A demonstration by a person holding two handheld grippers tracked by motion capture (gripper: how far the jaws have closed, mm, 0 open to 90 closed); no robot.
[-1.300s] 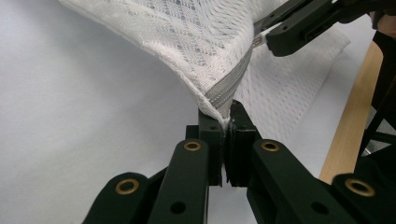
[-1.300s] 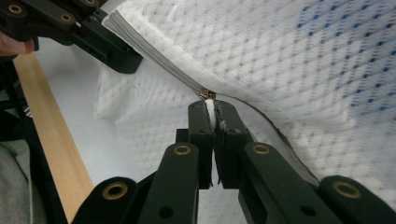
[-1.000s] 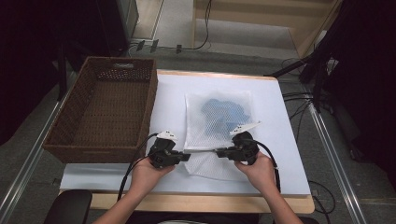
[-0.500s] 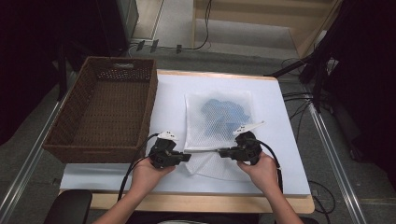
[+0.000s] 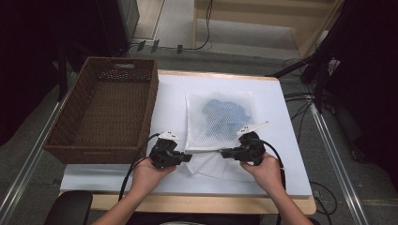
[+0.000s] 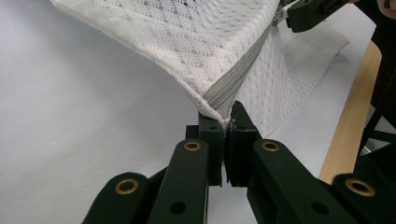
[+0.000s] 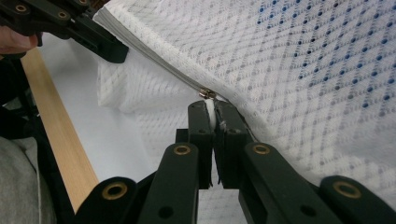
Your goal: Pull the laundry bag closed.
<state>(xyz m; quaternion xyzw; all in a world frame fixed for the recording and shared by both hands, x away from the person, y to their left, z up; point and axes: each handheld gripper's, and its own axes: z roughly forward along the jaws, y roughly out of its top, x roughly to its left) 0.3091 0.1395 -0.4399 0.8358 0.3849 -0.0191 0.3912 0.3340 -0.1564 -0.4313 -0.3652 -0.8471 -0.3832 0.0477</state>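
My left gripper [image 5: 187,158] is clamped tight on the zipper end of the white mesh laundry bag [image 5: 219,119], which lies at the centre of the high view on the white table [image 5: 169,101]. My right gripper [image 5: 224,153] is pinched closed on the zipper pull [image 7: 207,94]. The wicker basket [image 5: 105,110] sits at the left.

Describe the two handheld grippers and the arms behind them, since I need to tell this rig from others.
Both the left gripper and the right gripper are black, blocky bodies with two flat black jaws on linked bars fixed by brass-coloured rivets. Each carries a pale three-cornered plate on top and trails a black cable toward the person. The forearms are bare, with no sleeves showing.
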